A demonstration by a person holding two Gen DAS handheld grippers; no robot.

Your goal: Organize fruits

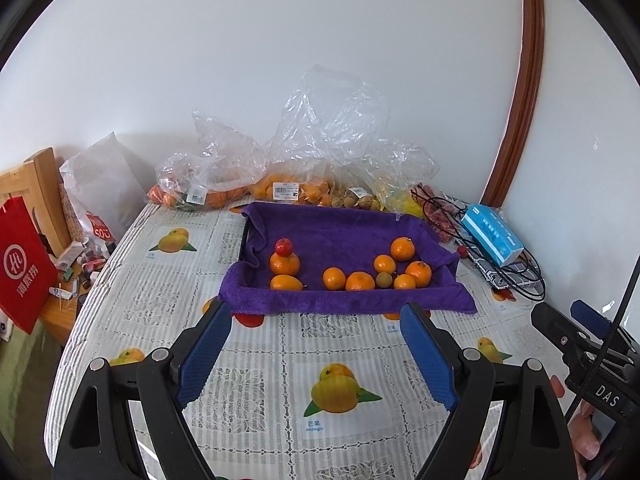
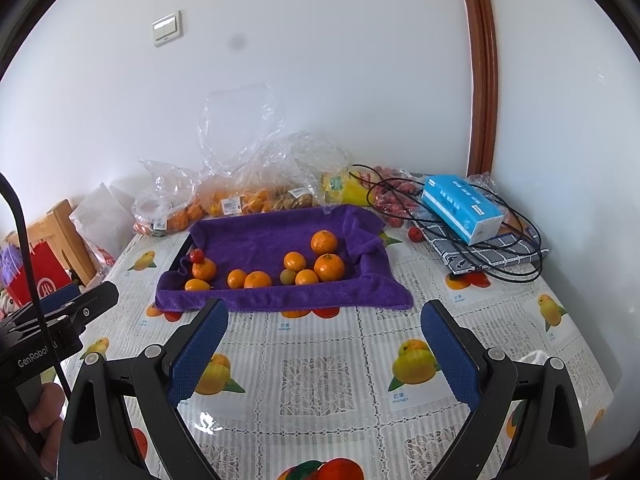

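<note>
White wall behind, fruit-print tablecloth (image 1: 280, 344) below. From the left wrist view: left gripper (image 1: 316, 312) spread wide and empty, hovering over bare cloth short of the purple towel-lined tray (image 1: 340, 300). Inside the tray, oranges (image 1: 402, 249) clustered toward the right with a small greenish fruit (image 1: 384, 279) among them; at the left end an orange (image 1: 285, 264) with a small red fruit (image 1: 283, 246) touching its far side, and a yellow-orange oval fruit (image 1: 286, 282) just in front. Clear bags of fruit (image 1: 280, 190) bunched against the wall beyond. From the right wrist view: right gripper (image 2: 324, 318) likewise wide and holding nothing, near the tray's front edge; one loose red fruit (image 2: 415, 234) on the cloth outside the tray, near the tissue box (image 2: 460, 208) and black cable (image 2: 520, 248). Fits either a sort partway through or one nearly settled, so no telling which piece comes next. For any pick: best approached from above with fingers straddling a single fruit, closed gently on the round skin, clear of neighbours likely to roll and of the towel's loose folds.
</note>
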